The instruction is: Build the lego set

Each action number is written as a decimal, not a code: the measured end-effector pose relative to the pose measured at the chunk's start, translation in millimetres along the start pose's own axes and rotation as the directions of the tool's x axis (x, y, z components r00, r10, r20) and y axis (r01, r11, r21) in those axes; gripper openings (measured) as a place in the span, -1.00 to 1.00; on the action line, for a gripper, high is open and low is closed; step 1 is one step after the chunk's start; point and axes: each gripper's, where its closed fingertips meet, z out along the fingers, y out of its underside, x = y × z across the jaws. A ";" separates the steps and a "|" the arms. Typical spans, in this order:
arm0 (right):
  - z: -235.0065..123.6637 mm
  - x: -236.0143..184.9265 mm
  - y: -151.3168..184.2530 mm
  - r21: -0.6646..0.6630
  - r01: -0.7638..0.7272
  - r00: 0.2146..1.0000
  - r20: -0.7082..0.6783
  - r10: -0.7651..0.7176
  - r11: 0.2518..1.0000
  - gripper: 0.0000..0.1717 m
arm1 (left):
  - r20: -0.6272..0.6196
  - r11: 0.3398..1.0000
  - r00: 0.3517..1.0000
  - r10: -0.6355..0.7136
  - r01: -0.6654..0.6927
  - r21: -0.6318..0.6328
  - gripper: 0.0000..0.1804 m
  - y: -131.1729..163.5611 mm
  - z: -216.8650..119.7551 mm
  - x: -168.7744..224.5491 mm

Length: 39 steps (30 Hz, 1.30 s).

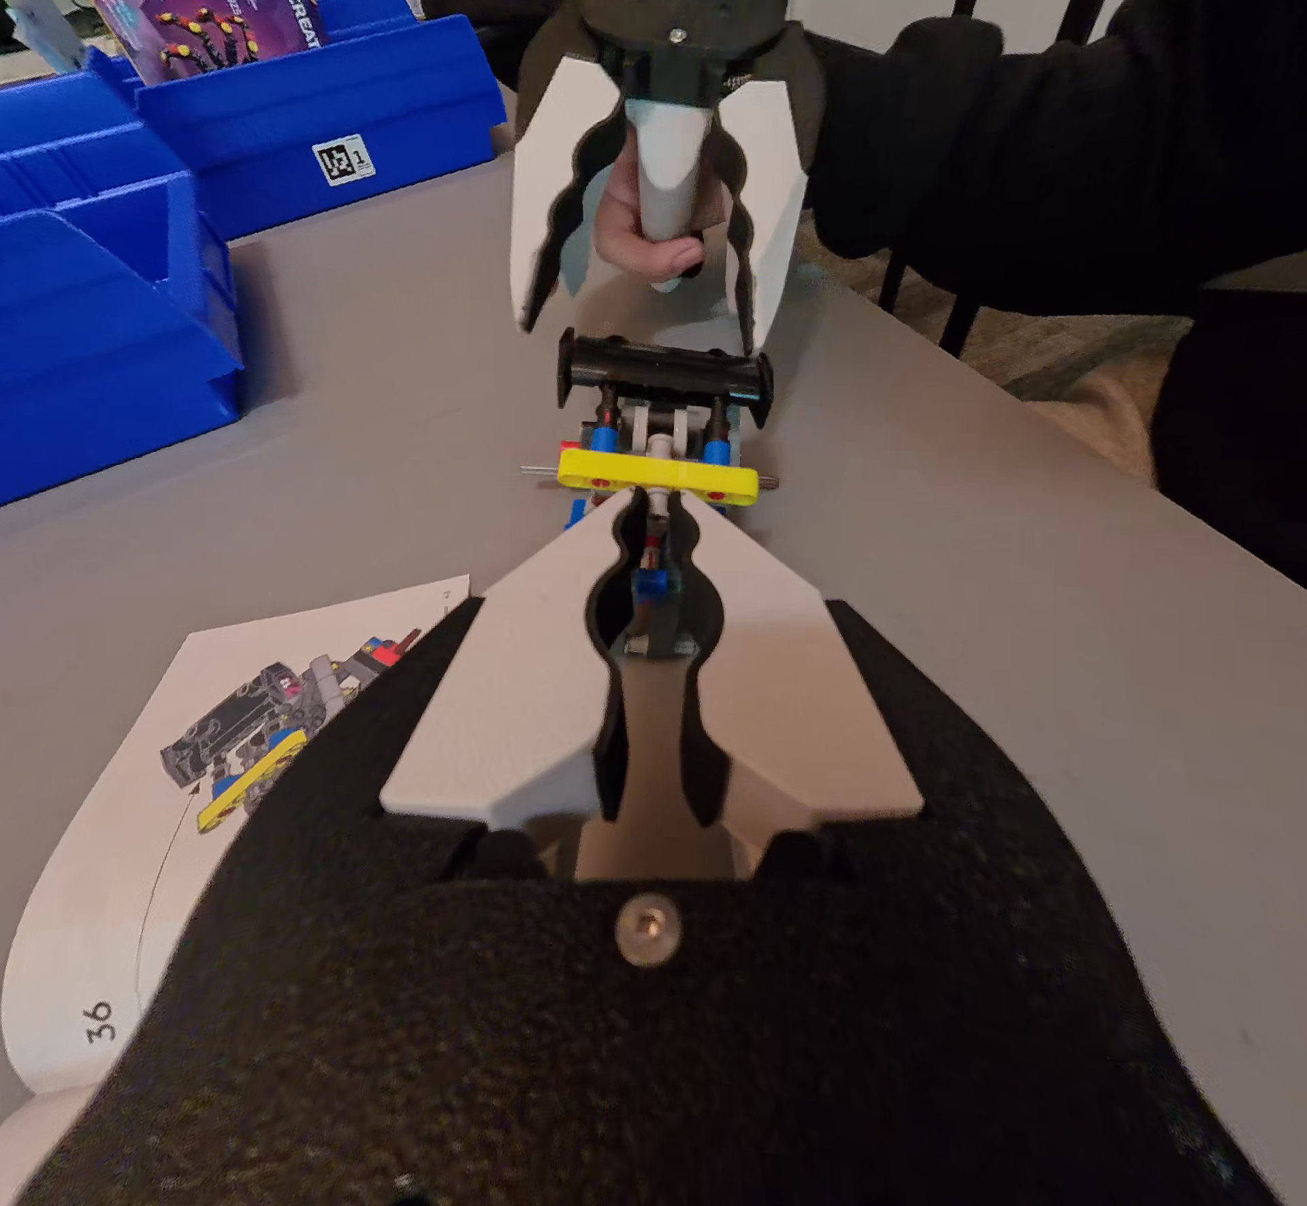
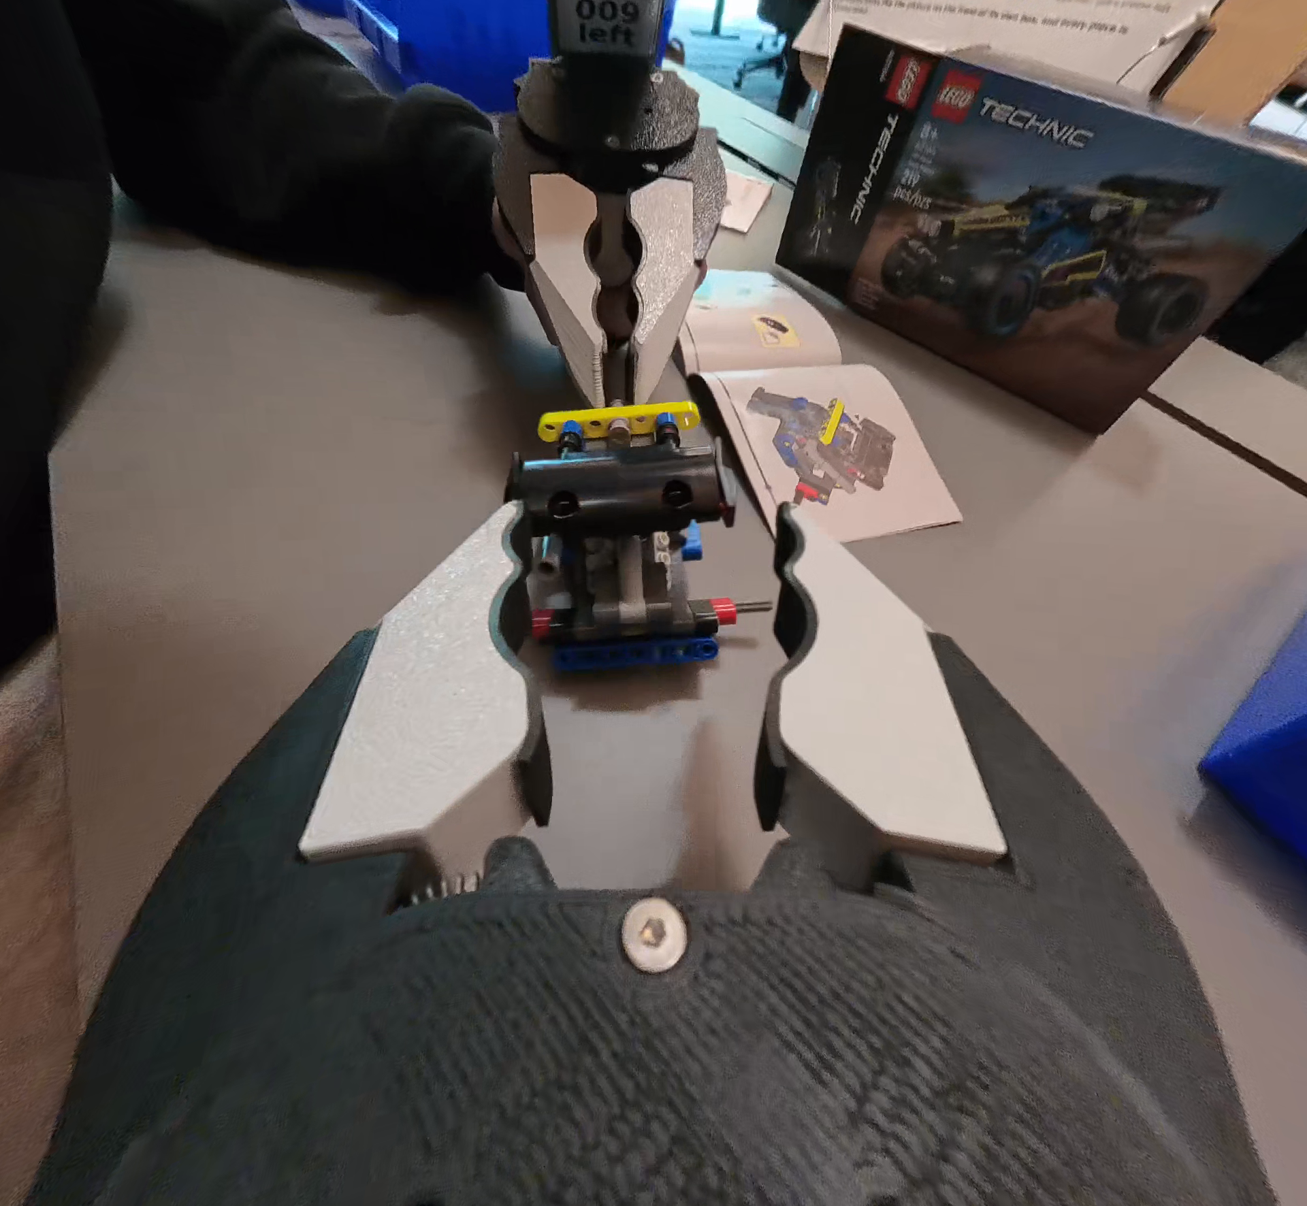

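Observation:
A small brick-built model point(image 1: 658, 422) stands on the grey table point(image 1: 353, 394). It has a yellow beam point(image 1: 658, 475) across one end and a black tube-shaped part point(image 1: 661, 373) at the other. My left gripper point(image 1: 658, 499) is shut on a light grey pin point(image 1: 660, 447) that sticks out through the yellow beam; the right wrist view shows its tips point(image 2: 619, 387) at that beam point(image 2: 619, 421). My right gripper point(image 2: 647, 514) is open and straddles the model point(image 2: 622, 578) at the black part point(image 2: 622, 486), its left finger point(image 2: 495, 550) close against it. In the left wrist view the right gripper point(image 1: 636, 334) is just behind the black part.
An open instruction booklet point(image 1: 212, 748) lies beside the model, also in the right wrist view point(image 2: 834, 451). Blue bins point(image 1: 106, 323) line one side, one holding a purple box point(image 1: 205, 12). A toy box point(image 2: 1025, 217) stands beyond the booklet. A blue bin corner point(image 2: 1266, 748) is at the right. Across from one pair of fingers to the other is roughly 5 cm.

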 end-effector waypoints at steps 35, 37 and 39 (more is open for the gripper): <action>55.5 0.6 44.4 -0.418 0.133 0.990 0.009 -0.142 0.899 -0.04 | 0.010 1.000 1.000 -0.012 0.012 0.001 -0.97 1.0 -2.7 -3.2; 51.8 -1.0 43.9 -0.454 0.154 0.986 0.020 -0.163 0.878 -0.03 | 0.005 1.000 1.000 -0.005 0.005 0.002 -0.97 0.8 -2.6 -2.0; 50.7 -2.3 38.8 -0.430 0.157 0.986 0.024 -0.163 0.889 -0.02 | 0.005 1.000 1.000 -0.008 0.008 0.007 -0.97 0.1 -2.4 -1.6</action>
